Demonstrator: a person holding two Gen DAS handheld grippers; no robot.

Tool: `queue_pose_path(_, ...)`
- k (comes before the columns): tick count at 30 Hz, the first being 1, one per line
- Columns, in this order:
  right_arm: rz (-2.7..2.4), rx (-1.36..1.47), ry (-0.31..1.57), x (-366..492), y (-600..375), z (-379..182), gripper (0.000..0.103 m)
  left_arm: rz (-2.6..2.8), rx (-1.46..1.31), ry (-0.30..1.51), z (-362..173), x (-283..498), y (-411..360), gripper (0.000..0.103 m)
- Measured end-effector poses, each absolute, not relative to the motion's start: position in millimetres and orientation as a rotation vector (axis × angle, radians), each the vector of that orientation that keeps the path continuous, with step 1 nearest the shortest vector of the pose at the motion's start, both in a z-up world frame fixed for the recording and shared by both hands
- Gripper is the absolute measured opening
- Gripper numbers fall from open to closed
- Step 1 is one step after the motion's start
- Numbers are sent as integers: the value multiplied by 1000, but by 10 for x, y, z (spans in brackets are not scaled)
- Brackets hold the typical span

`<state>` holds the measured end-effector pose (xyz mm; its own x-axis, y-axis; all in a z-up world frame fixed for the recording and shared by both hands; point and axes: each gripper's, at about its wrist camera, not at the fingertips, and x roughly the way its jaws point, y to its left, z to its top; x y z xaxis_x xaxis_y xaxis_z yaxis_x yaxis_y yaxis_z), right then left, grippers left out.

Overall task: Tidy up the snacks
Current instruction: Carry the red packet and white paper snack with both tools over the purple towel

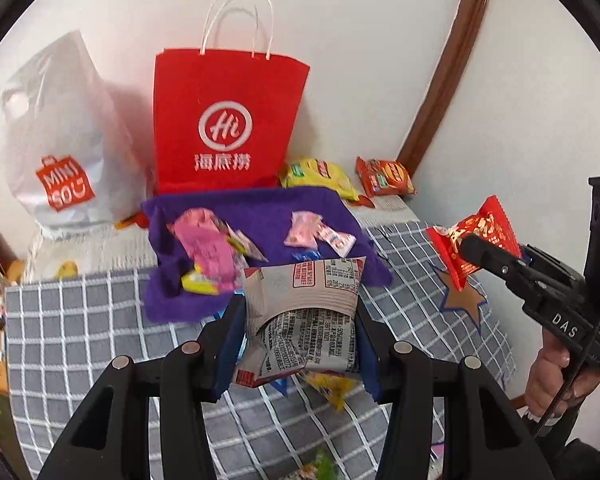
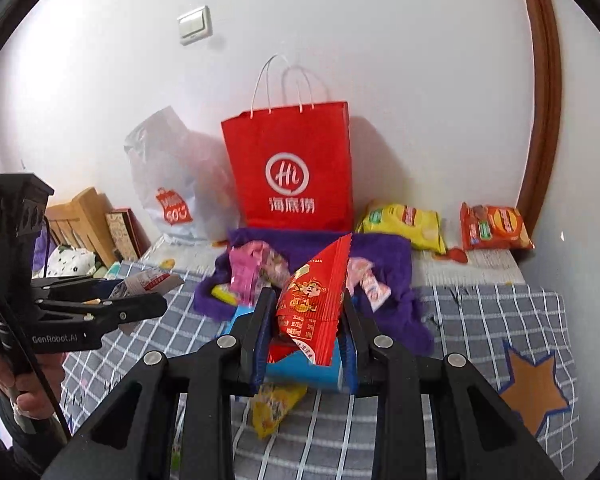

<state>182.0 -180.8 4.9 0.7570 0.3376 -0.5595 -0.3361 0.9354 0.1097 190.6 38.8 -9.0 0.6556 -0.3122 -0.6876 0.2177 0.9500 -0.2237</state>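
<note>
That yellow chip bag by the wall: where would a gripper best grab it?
Probably the yellow chip bag is best pinched along its crimped end seam, where it is flat and thin, not its puffy middle. It lies flat beside the orange bag, so come from above and in front.

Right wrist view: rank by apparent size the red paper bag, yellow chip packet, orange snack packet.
1. red paper bag
2. yellow chip packet
3. orange snack packet
The two packets look close in size; order unsure.

A bed under a grey checked cover (image 1: 80, 320); on it a purple cloth (image 1: 260, 208); red paper bag (image 1: 224, 120), white plastic bag (image 1: 60, 140), two snack packs behind.
</note>
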Motion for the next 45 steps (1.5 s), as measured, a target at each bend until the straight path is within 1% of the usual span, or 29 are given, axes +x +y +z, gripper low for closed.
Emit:
queue_pose_path(8,386,11,635,2297,-1764,27,30,-282,-139,800,-23,2279,505,48)
queue_pose_path(16,364,44,662,2677,-1768,-70,30,-306,-128,801,-23,2644,447,48)
queue_pose_path(26,381,80,663,3221,-1638,-56,30,-283,-132,811,3,3103,488,48)
queue_pose_path(34,384,48,693,3666,-1492,-191,30,-248,-137,852,-270,3517,508,48)
queue_pose_path(39,398,40,718,3864,-1452,-440,30,-263,-176,893,-552,3681,569,48)
queue_pose_path(45,389,18,769,4072,-1491,-733,30,-258,-187,914,-682,3763,591,48)
